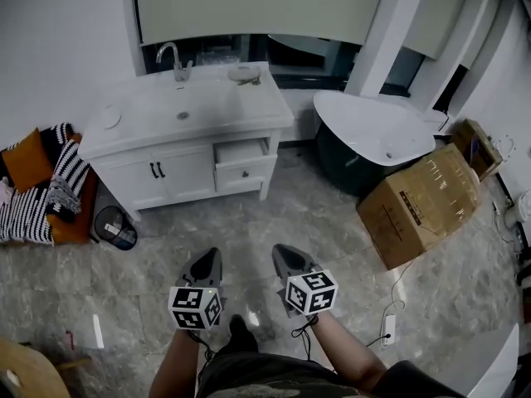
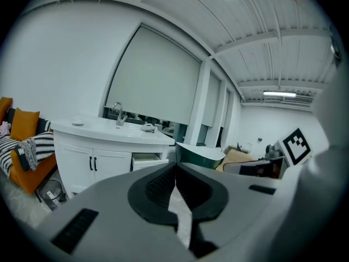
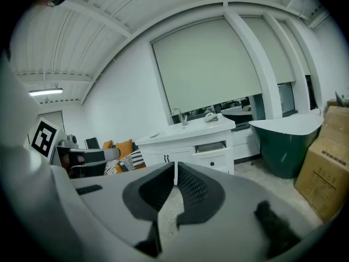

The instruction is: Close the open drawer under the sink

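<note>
Nearest the head camera, the left gripper (image 1: 209,259) and the right gripper (image 1: 286,257) were held side by side, low over the grey marbled floor (image 1: 290,214), both pointing toward the white vanity (image 1: 166,172). In its own view the left gripper (image 2: 175,165) had its jaws clenched, tips meeting with nothing between them. The right gripper (image 3: 175,165) was likewise clenched and empty.

Well apart from both, across the open floor, the drawer (image 1: 242,152) stood pulled out at the top right of the vanity, just right of the two cupboard doors. It lay below the white surface, to the right of the sink (image 1: 182,110) and its faucet (image 1: 172,56). The same drawer (image 2: 146,158) showed ajar from the left gripper view and from the right gripper view (image 3: 211,147).

Right of the vanity stood a dark green bathtub (image 1: 373,131) with a white rim, and nearer still a cardboard box (image 1: 423,206). An orange cushion (image 1: 26,160) and a striped blanket (image 1: 66,177) lay to the vanity's left.
</note>
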`<state>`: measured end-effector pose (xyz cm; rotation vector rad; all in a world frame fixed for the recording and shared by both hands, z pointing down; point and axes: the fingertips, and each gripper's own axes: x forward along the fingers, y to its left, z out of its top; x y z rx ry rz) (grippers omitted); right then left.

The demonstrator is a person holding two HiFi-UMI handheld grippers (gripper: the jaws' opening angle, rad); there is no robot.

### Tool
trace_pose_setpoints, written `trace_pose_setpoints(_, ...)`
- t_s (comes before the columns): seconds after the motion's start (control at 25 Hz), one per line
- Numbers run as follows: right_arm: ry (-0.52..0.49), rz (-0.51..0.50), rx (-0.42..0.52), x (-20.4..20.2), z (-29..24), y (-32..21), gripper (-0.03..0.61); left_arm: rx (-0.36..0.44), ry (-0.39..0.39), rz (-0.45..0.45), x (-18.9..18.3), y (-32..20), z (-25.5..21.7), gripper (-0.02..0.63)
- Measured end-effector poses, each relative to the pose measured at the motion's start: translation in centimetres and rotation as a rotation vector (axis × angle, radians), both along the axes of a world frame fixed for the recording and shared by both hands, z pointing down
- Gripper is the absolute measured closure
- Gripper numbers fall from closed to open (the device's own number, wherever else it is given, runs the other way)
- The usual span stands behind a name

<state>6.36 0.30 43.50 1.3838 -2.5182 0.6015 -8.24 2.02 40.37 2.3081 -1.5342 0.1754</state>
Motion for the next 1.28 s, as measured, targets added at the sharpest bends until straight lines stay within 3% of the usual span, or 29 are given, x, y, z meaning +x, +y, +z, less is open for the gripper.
trace_pose_setpoints(0.12, 0.035, -0.003, 0.002, -0.9, -0.1, -1.1, 0.548, -0.008, 0.025, -0.001, -1.1, -1.6, 0.1, 0.598)
trace_pose_setpoints(0.24, -0.025, 0.029, -0.021, -1.4, -0.4, -2.8, 0.548, -0.005, 0.032, 0.004, -1.9, -2.9, -0.1, 0.598)
trace_pose_setpoints(0.52, -0.043, 0.082, -0.033, -2.8, 0.0, -5.8, 0.548, -0.010, 0.034, 0.027, -3.2, -5.5, 0.6, 0.598)
trace_pose_setpoints(0.72, -0.015, 0.094, -0.027, -2.5, 0.9, -6.7, 0.547, -0.022, 0.012, 0.042, -2.9, -6.0, 1.6, 0.598)
trace_pose_setpoints(0.92, 0.044, 0.113, 0.037, -1.7, 1.5, -9.9, 0.547, -0.053, 0.035, 0.001, -3.4, -7.0, 2.6, 0.598)
trace_pose_setpoints(1.28, 0.045, 0.137, -0.015, -0.5, 6.5, -16.4, 0.546, -0.110, -0.052, -0.064, -3.7, -10.6, 5.0, 0.598)
